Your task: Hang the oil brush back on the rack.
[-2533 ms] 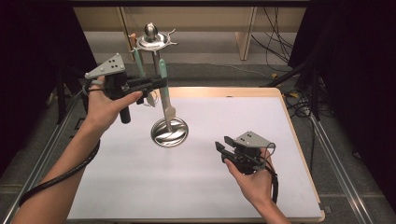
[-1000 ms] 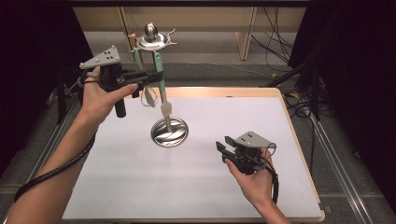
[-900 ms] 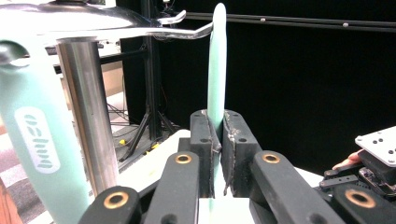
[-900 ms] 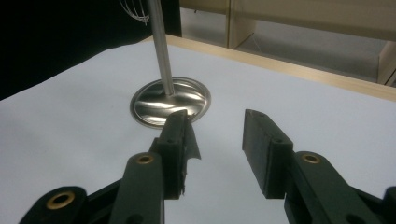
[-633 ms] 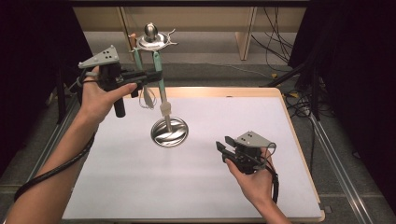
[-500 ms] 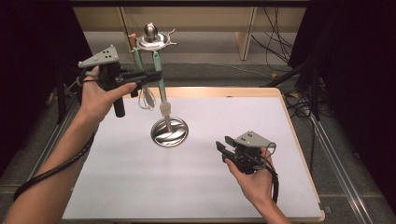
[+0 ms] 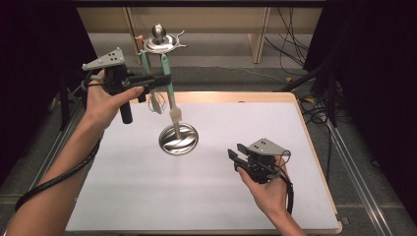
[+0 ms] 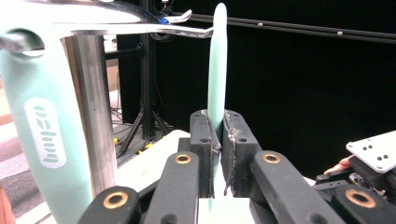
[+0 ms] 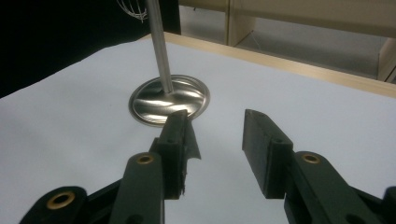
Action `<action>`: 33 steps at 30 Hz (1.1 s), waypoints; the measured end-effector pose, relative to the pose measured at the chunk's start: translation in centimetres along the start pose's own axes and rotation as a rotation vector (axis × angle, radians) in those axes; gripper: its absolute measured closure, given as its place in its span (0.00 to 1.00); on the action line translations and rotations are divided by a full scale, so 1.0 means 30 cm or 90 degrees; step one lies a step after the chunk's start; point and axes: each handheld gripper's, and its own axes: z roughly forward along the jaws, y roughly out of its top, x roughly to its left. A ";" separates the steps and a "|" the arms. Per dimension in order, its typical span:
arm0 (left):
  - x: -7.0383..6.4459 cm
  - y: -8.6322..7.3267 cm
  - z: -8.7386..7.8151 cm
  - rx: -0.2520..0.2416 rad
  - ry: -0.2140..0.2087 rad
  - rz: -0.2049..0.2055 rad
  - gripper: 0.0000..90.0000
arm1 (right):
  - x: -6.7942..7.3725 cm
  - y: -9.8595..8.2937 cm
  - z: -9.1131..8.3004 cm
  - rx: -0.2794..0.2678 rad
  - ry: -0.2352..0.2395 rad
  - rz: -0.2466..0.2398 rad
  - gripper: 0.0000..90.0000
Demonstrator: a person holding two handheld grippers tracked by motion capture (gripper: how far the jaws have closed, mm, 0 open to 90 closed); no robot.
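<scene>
A metal utensil stand has its round base (image 7: 178,139) on the white table, with a pole up to a hooked top (image 7: 158,42). My left gripper (image 7: 163,78) is shut on the mint-green handle (image 7: 168,88) of a cream-headed utensil, held upright beside the pole; in the left gripper view the handle (image 8: 216,79) rises between the closed jaws, just under a hook (image 8: 187,30). A second mint handle (image 8: 42,140) and a whisk (image 7: 156,103) hang from the stand. My right gripper (image 7: 236,150) rests open and empty on the table, pointing at the base (image 9: 169,99).
The table's wooden edge (image 7: 255,94) runs along the back and right. Cables (image 7: 295,54) and a wooden frame (image 7: 258,34) lie on the floor beyond it. White table surface (image 7: 147,196) spreads in front of the stand.
My left gripper has carried the mint-handled utensil up and to the left, closer to the stand's top. In the last second it barely shifts. My right gripper stays still.
</scene>
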 end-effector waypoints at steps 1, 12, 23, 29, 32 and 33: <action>0.001 0.000 -0.001 0.000 -0.001 -0.002 0.92 | -0.004 -0.001 0.004 -0.008 0.001 -0.009 0.68; 0.017 -0.009 -0.004 -0.009 -0.009 -0.028 0.91 | 0.000 0.001 -0.004 0.006 0.000 0.006 0.68; 0.025 -0.009 -0.006 -0.010 0.000 -0.027 0.91 | -0.003 0.005 -0.004 0.001 0.006 -0.003 0.68; 0.028 -0.014 -0.006 -0.013 0.015 -0.024 0.91 | 0.003 -0.001 -0.004 0.001 -0.004 0.011 0.68; 0.030 -0.014 -0.008 -0.014 0.022 -0.022 0.91 | 0.003 -0.003 -0.005 0.010 -0.001 0.006 0.68; 0.031 -0.014 -0.008 -0.015 0.022 -0.022 0.91 | 0.003 -0.003 -0.004 0.006 -0.002 0.006 0.68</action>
